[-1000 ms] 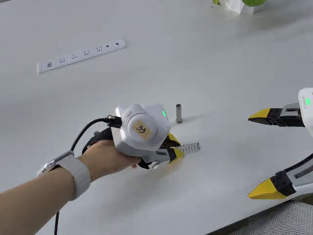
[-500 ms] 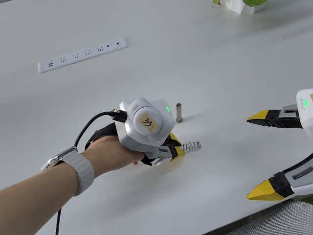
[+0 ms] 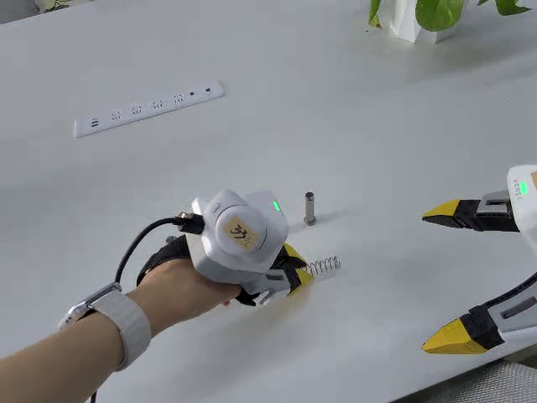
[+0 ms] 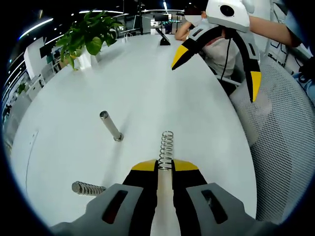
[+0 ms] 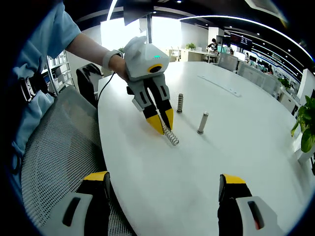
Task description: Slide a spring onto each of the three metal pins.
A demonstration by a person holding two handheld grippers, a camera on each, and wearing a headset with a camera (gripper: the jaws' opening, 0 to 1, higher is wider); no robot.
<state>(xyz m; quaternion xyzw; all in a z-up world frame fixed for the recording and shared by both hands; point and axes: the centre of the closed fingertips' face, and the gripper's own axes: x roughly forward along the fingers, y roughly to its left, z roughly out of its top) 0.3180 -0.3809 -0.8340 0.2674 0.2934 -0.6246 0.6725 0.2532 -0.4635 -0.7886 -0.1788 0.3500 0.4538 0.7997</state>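
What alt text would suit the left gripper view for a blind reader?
The left gripper pinches a spring over a white table. A bare metal pin stands nearby; the open right gripper hovers beyond.

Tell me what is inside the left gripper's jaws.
A spring. The left gripper is shut on its near end; the rest sticks out forward. The jaws cover the clamped part, so its length there cannot be seen.
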